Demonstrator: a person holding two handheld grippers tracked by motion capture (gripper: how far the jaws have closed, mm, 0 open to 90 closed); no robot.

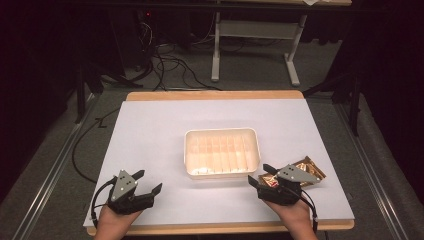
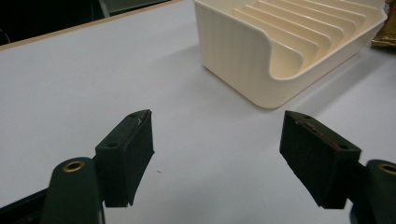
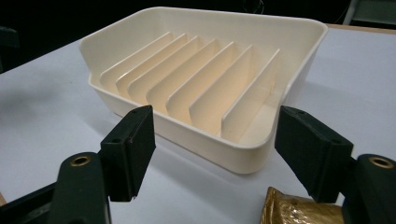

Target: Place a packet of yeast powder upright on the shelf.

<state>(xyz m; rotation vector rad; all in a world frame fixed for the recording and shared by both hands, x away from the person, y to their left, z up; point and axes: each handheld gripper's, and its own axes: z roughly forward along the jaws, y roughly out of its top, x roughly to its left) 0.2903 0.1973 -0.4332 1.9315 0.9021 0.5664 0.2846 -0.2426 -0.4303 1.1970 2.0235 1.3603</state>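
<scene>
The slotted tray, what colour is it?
Cream tray, best in the right gripper view.

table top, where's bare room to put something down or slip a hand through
Bare patches: the white table left of the cream tray, the strip behind the tray to the far wooden edge, and the front stretch between the left claw and the right claw. Crowded: the front right, where the gold packets lie beside the right claw.

High view: fixed above the near edge, looking forward and down over the whole table [image 1: 150, 130]. Each gripper view sits low and close above the surface, facing the tray [image 1: 222, 152] from its own near corner. All three share the tray.
</scene>
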